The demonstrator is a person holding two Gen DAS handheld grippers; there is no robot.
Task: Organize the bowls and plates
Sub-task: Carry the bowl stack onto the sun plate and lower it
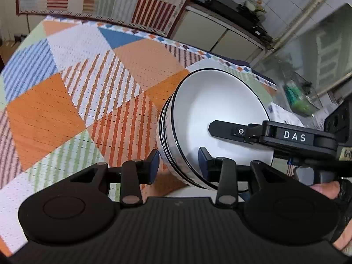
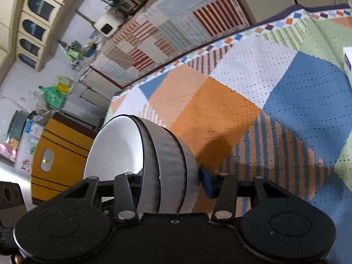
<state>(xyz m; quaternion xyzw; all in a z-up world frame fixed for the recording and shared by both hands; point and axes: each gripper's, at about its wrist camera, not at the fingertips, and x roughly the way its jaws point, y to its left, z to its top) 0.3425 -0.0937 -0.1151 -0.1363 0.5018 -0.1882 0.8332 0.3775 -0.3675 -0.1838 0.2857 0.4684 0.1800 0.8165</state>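
Left wrist view shows the stacked bowls (image 1: 215,127) lifted and tilted over the patterned counter (image 1: 66,110), their near rim between the fingers of the left tongs (image 1: 178,162), which pinch that wall, while the right tongs (image 1: 222,129) reach in from the bowls' far-right side, one finger inside. Right wrist view alone shows the nested outer walls (image 2: 167,171) clamped in those right tongs (image 2: 169,182), and a white box (image 2: 347,61) far beyond the bowls.

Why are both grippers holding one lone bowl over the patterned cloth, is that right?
Not one bowl. It is a stack of nested bowls, shown in the right wrist view by several rims. Both the left gripper and right gripper hold it over the cloth.
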